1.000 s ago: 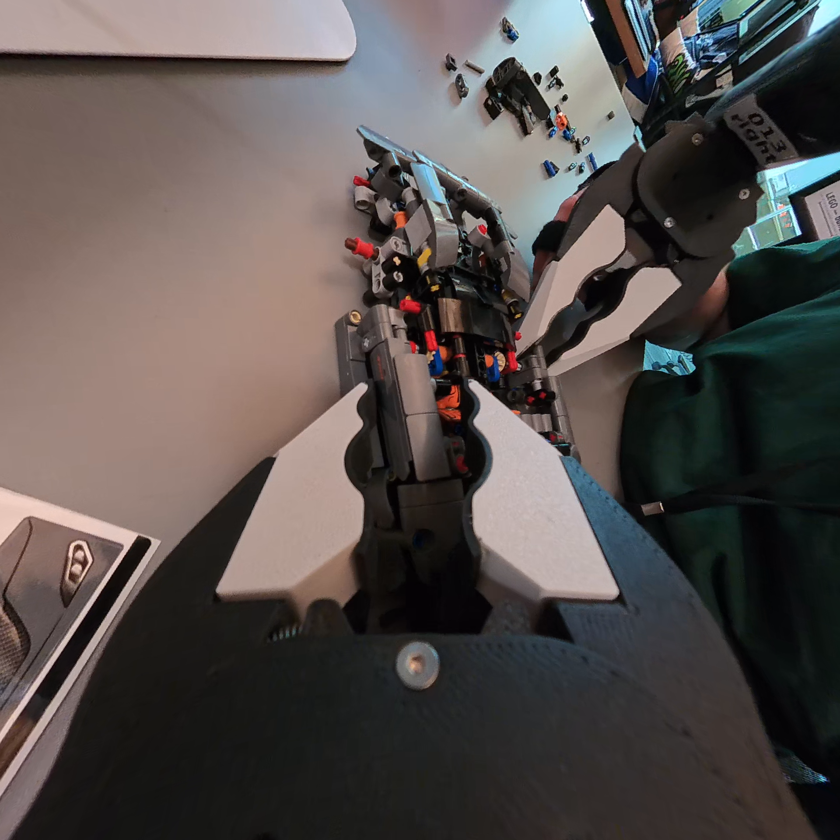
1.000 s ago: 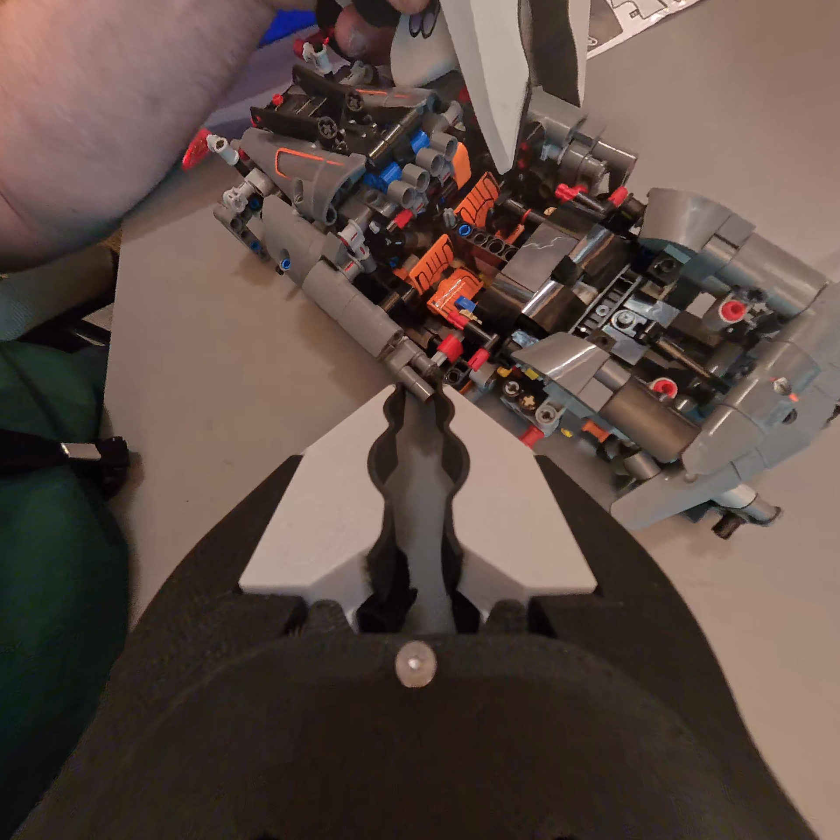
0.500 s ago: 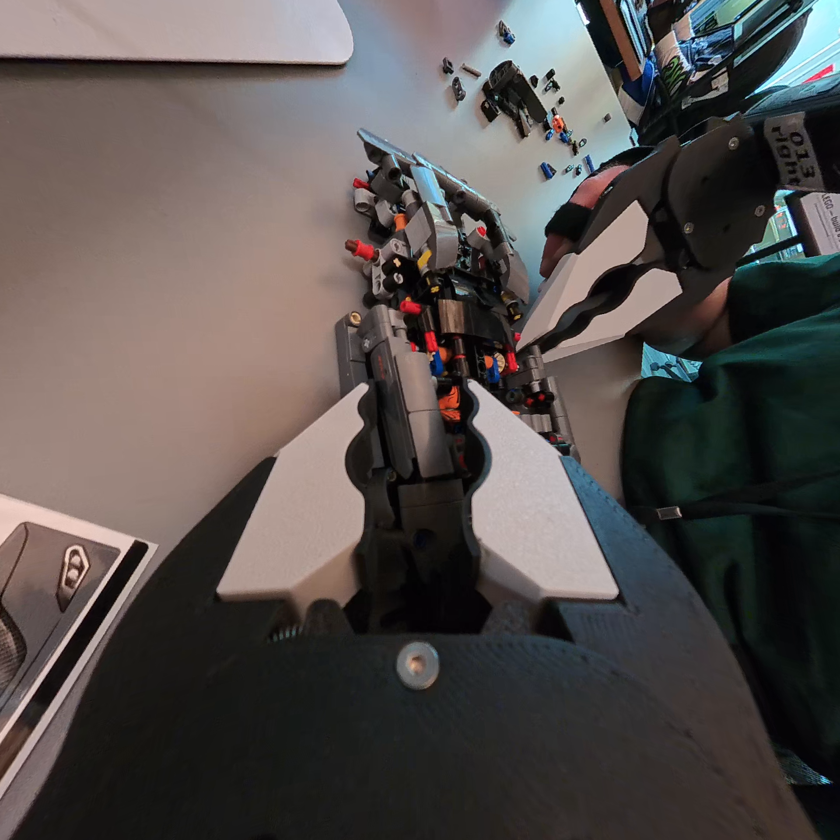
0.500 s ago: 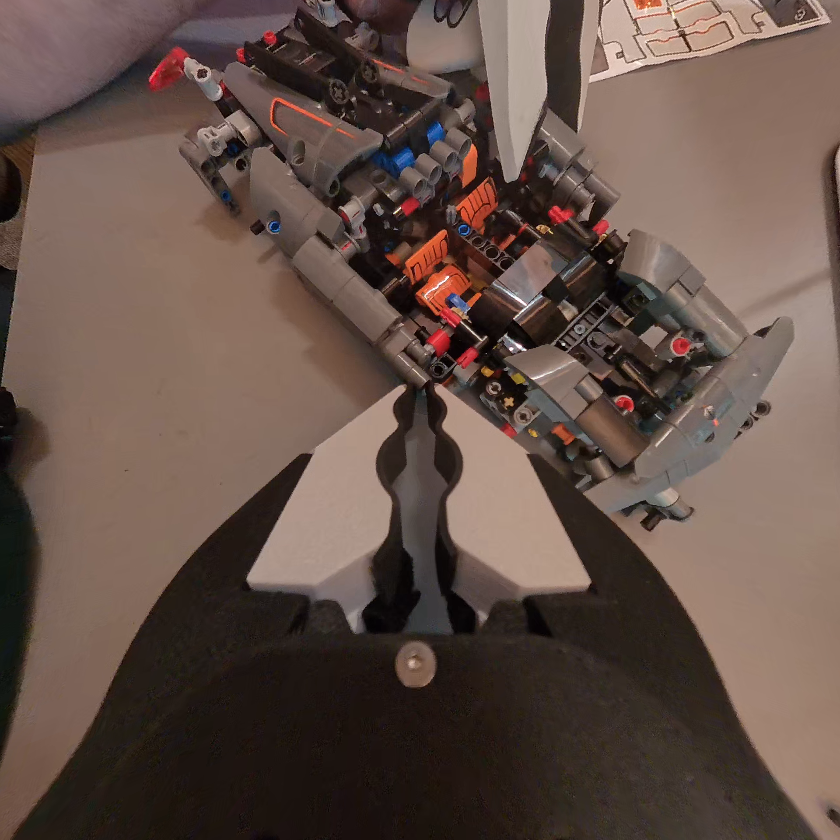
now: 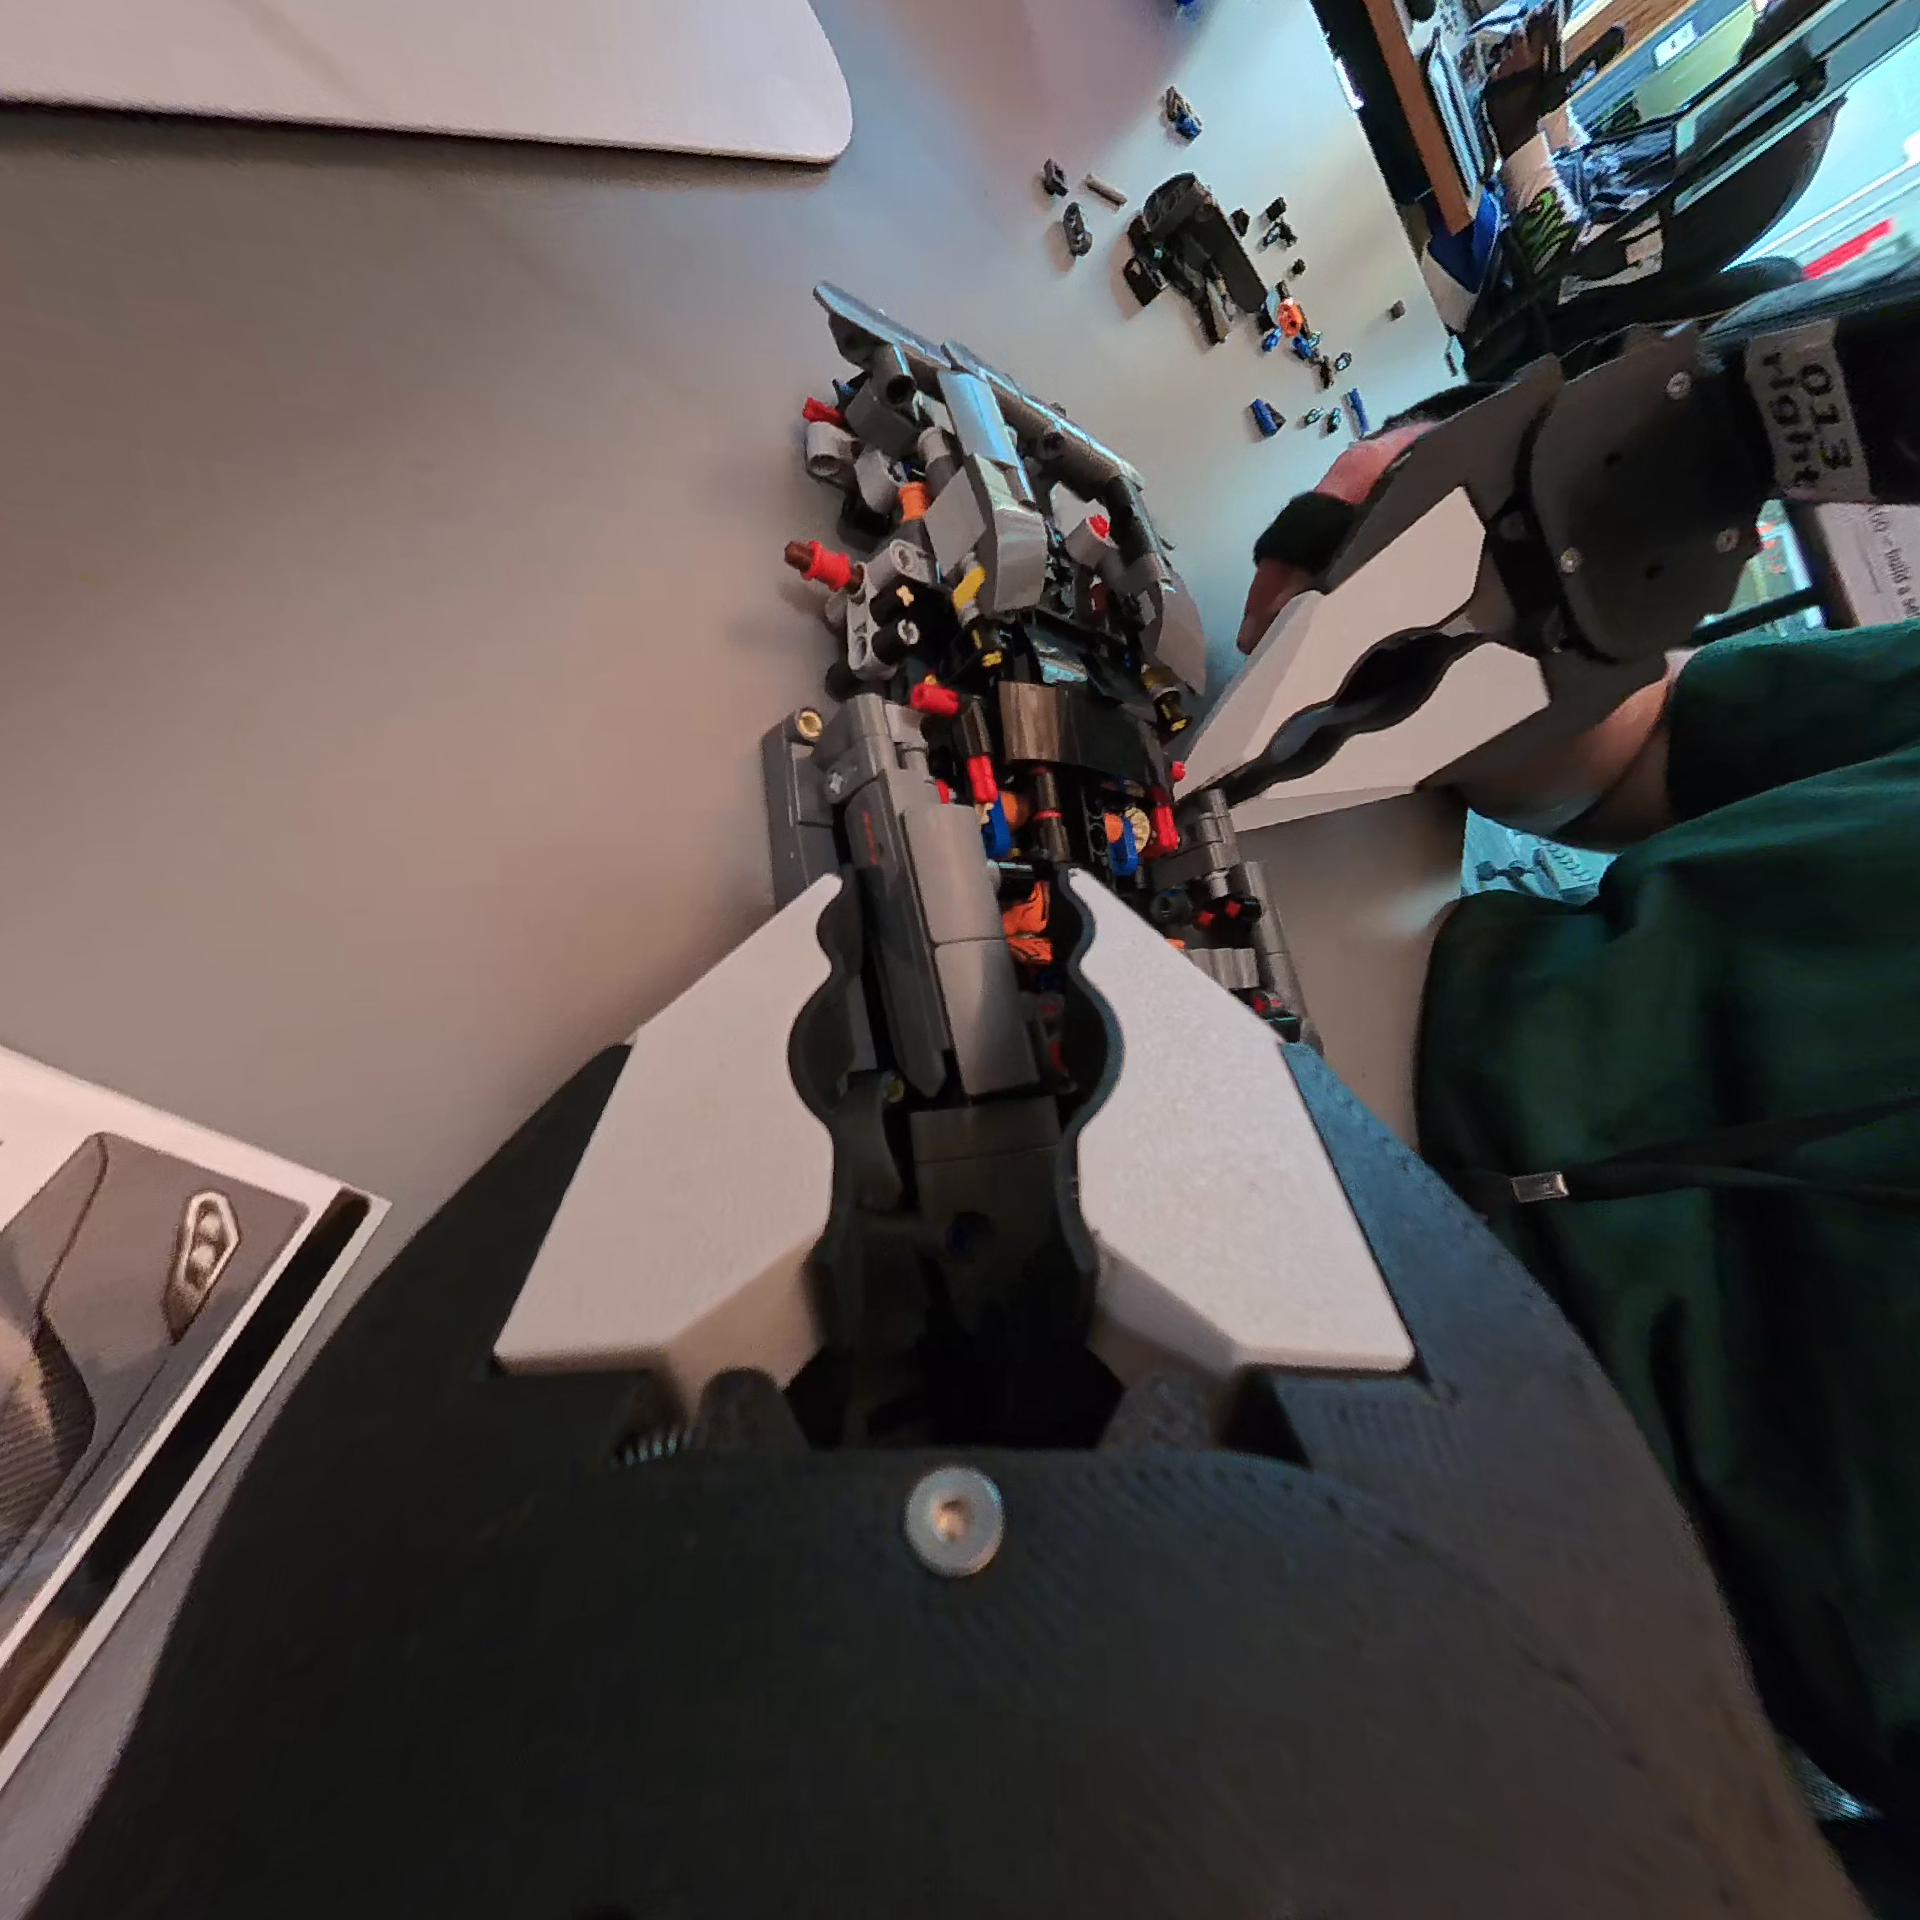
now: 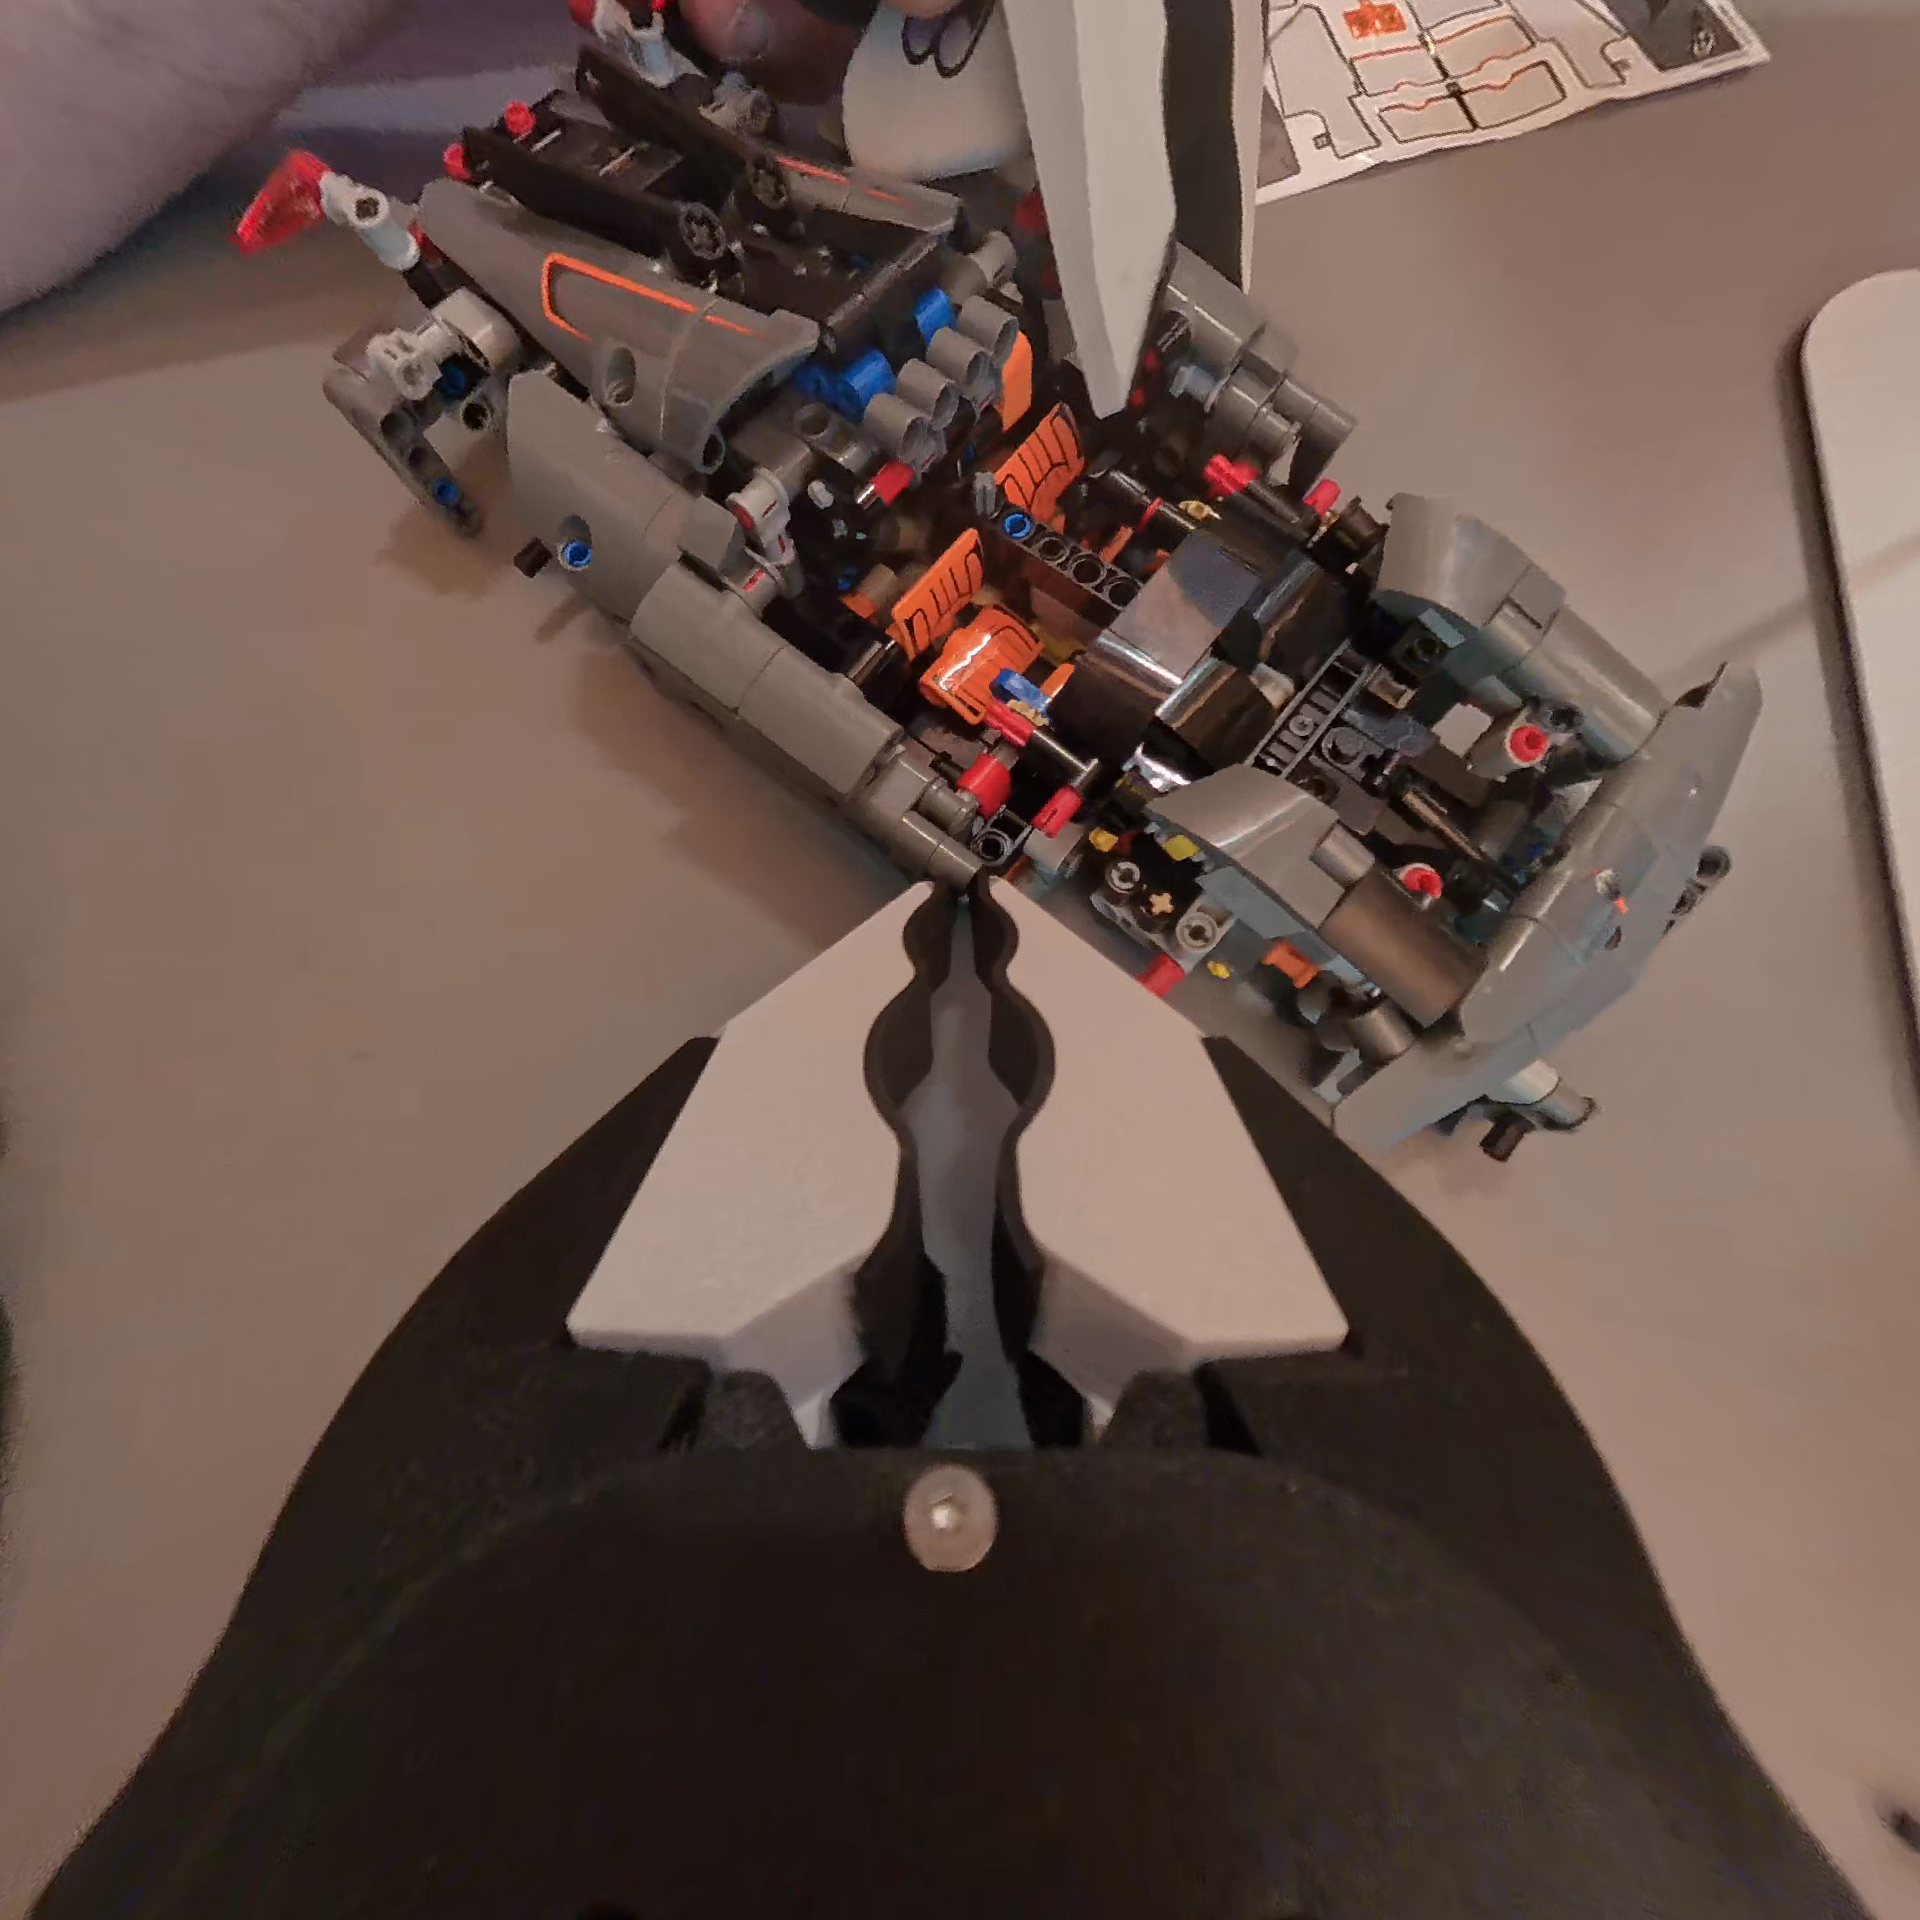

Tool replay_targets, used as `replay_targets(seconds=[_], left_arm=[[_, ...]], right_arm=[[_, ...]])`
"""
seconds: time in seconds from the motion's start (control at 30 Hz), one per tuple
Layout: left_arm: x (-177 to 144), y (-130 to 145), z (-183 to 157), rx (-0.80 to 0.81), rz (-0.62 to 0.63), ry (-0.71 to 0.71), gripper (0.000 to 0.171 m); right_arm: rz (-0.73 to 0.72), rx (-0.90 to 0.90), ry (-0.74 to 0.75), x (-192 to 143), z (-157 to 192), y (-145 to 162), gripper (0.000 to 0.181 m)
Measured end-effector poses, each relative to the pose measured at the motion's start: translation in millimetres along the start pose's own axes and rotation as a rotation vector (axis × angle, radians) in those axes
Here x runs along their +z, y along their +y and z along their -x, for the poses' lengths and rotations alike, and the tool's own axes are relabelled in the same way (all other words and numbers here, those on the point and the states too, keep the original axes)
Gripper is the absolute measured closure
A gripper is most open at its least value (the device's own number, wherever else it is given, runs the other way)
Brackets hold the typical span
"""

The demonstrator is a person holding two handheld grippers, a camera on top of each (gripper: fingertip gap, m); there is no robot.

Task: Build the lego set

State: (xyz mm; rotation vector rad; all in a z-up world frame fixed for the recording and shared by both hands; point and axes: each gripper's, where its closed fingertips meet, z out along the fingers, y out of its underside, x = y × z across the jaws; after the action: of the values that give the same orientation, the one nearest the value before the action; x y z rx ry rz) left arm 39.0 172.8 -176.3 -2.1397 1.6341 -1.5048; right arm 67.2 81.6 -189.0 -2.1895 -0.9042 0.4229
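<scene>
My left gripper [image 5: 951, 914] clamped around the rear side of the half-built grey, black and orange brick car [image 6: 1039, 623] lying on the grey table [image 6: 312, 831], my right gripper [image 6: 961, 894] pinched closed and empty, tips touching the car's near edge, loose small bricks [image 5: 1195, 239] well beyond, printed instruction sheet [image 6: 1455, 73] nearby

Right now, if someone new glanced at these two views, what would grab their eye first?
First the half-built grey lego car, studded with orange, red and blue pieces, lying on the grey table. The left gripper is clamped on one long side of it, while the right gripper, nearly closed and empty, has its tips at the car's other side. Loose pieces lie scattered beyond the car.
</scene>
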Motion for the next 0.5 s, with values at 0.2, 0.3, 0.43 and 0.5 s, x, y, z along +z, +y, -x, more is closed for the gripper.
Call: replay_targets(seconds=[0.2,0.3,0.43,0.5], left_arm=[[-1,-3,-1,0.011,-0.012,0.024,0.139],[-3,-9,0,0.037,-0.042,0.017,0.140],[-1,-14,2,0.069,-0.054,-0.013,0.142],[-1,-14,2,0.068,-0.053,-0.010,0.142]], right_arm=[[-0.005,-0.040,-0.039,-4,2,3,0.172],[-0.013,-0.059,-0.029,-1,3,2,0.173],[-0.018,-0.063,-0.026,1,1,3,0.179],[-0.018,-0.072,-0.016,1,0,2,0.179]])
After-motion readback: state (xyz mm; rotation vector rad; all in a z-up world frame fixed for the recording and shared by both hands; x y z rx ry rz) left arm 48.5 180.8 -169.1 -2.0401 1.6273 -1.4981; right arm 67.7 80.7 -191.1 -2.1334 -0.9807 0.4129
